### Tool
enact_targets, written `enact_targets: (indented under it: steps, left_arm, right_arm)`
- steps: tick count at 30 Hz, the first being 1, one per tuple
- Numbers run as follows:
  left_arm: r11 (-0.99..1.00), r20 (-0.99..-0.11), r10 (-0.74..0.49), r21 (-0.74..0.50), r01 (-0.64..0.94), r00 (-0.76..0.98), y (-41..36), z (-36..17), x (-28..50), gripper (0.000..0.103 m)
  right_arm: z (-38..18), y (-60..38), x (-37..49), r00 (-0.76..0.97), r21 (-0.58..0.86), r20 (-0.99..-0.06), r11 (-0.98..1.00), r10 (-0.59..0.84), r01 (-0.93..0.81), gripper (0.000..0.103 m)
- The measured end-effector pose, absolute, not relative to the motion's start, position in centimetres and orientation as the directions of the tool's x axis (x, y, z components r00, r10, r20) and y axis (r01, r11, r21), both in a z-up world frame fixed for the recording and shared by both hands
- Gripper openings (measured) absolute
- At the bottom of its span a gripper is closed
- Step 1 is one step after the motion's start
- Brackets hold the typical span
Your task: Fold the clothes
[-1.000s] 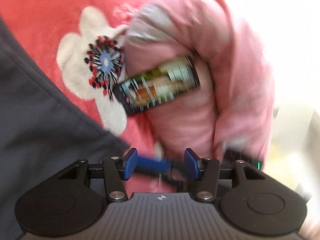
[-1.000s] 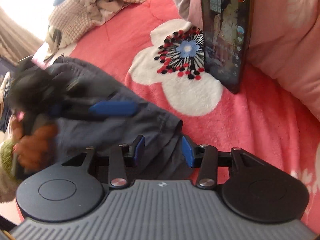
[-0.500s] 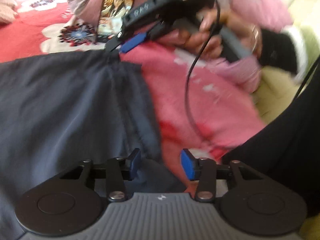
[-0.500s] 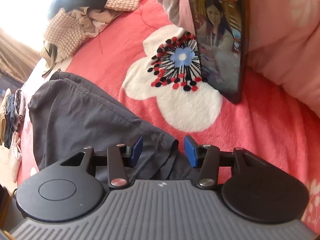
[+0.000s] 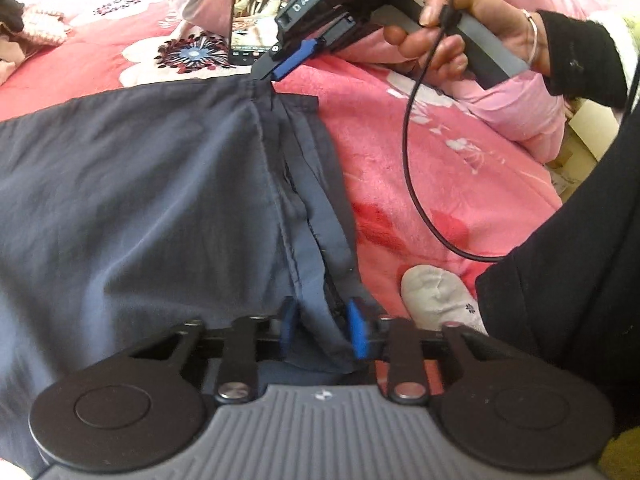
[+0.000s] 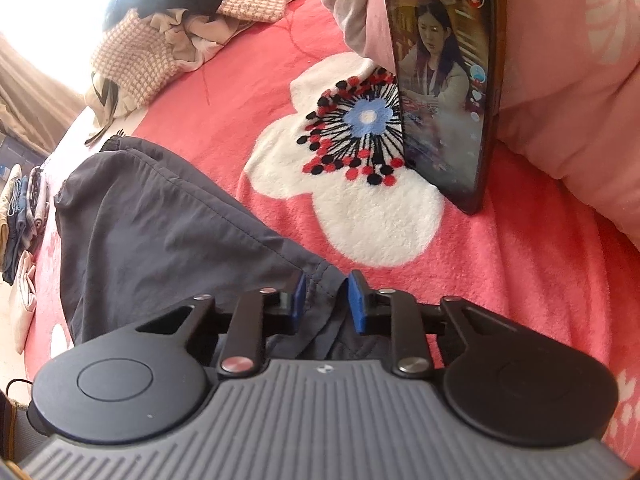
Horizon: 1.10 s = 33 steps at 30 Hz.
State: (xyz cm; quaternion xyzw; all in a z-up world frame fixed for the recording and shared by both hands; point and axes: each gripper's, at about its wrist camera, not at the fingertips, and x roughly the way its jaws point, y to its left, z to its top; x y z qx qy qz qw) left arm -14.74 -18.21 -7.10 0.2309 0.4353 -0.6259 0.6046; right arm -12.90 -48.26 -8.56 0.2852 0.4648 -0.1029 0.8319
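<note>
lying flat, dark trousers [image 5: 140, 184] stretch between left gripper [image 5: 323, 326] and right gripper [image 6: 327, 299], both just clamped on hems.

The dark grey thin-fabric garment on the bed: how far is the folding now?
Done: the dark grey thin-fabric garment lies spread on the red fleece blanket.
In hand: left hand-held gripper and right hand-held gripper have just closed on its two edge corners.
Left: no fold is visible yet.

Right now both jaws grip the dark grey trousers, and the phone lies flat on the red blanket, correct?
Not quite: the black phone stands upright, propped against the pink quilt, as the right wrist view shows. Both jaws do grip the dark grey trousers.
</note>
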Motion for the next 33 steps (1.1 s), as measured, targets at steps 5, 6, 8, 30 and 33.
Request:
enact_targets:
  steps: [5, 6, 8, 30, 33]
  left_arm:
    - [0.079, -0.816, -0.555, -0.245, 0.966, -0.162, -17.9, -6.9, -15.0, 0.002]
    - [0.062, -0.81, -0.561, -0.247, 0.967, -0.171, -17.7, -6.7, -15.0, 0.002]
    - [0.021, -0.79, -0.582, -0.249, 0.968, -0.191, -17.2, -6.1, -15.2, 0.001]
    - [-0.084, -0.735, -0.573, -0.388, 0.918, -0.363, -17.0, -6.7, -15.3, 0.003]
    - [-0.057, -0.757, -0.549, -0.39, 0.919, -0.356, -17.6, -7.9, -16.1, 0.007]
  right_arm:
    - [-8.5, -47.7, -12.7, 0.554, 0.353, -0.829, 0.838, 0.074, 0.416, 0.003]
    - [-8.4, -47.5, -12.7, 0.556, 0.342, -0.829, 0.847, 0.067, 0.408, 0.003]
    - [-7.8, -47.2, -12.9, 0.561, 0.329, -0.826, 0.856, 0.056, 0.4, 0.001]
    - [-6.6, -46.4, -16.6, 0.492, 0.193, -0.868, 0.869, -0.065, 0.455, 0.0]
    - [-7.3, -46.0, -16.1, 0.481, 0.117, -0.87, 0.899, -0.112, 0.421, 0.0]
